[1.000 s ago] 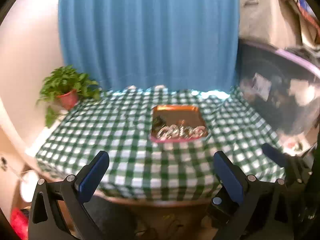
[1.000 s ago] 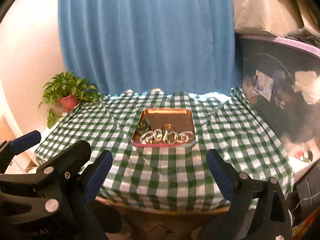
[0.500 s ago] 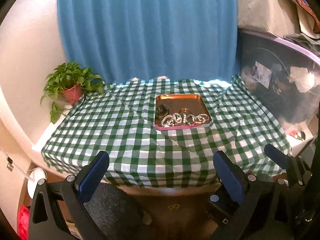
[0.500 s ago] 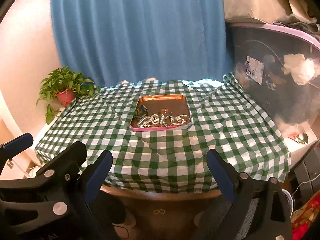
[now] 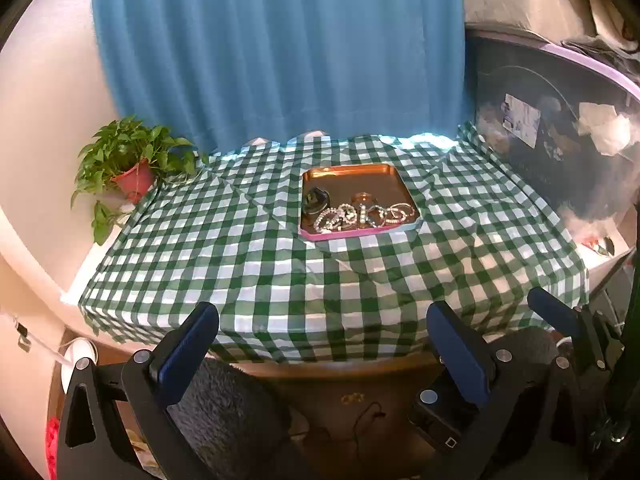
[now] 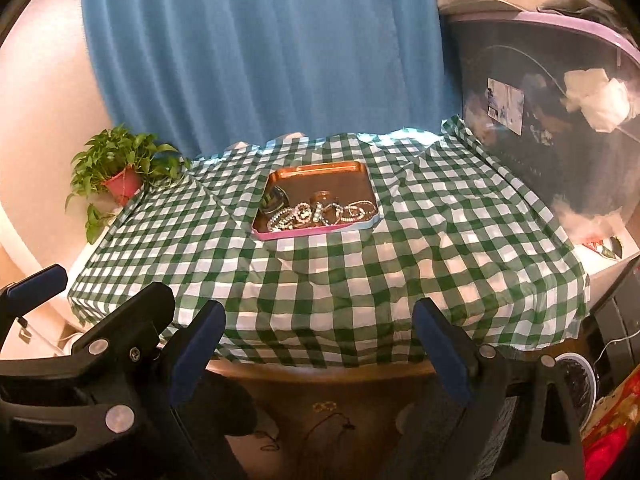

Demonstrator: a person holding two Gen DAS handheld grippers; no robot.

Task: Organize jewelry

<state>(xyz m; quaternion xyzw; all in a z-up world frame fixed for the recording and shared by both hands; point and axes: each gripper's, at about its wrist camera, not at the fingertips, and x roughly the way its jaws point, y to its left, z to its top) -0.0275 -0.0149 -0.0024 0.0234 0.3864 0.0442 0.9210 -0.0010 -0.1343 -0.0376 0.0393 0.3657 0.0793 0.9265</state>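
Observation:
A copper tray with a pink rim (image 5: pixel 352 172) (image 6: pixel 320 169) sits mid-table on the green checked cloth (image 5: pixel 280 264) (image 6: pixel 360 264). Along its near side lie several beaded bracelets (image 5: pixel 364 215) (image 6: pixel 320 214), with a dark round piece (image 5: pixel 315 200) (image 6: pixel 273 199) at their left. My left gripper (image 5: pixel 322 340) hangs open well short of the table's front edge, nothing between its fingers. My right gripper (image 6: pixel 318 340) is open too, equally far back and empty. The left gripper's body (image 6: pixel 120 344) shows at lower left in the right wrist view.
A potted plant (image 5: pixel 128 160) (image 6: pixel 116 168) stands at the table's far left corner. A blue curtain (image 5: pixel 280 48) hangs behind. A large clear storage bin (image 5: pixel 560 136) (image 6: pixel 560 120) crowds the right side. The floor below the table front holds clutter.
Both grippers have pulled back and risen from the table over the last second; the tray looks smaller and farther, and more of the table's front edge shows. Both stayed open.

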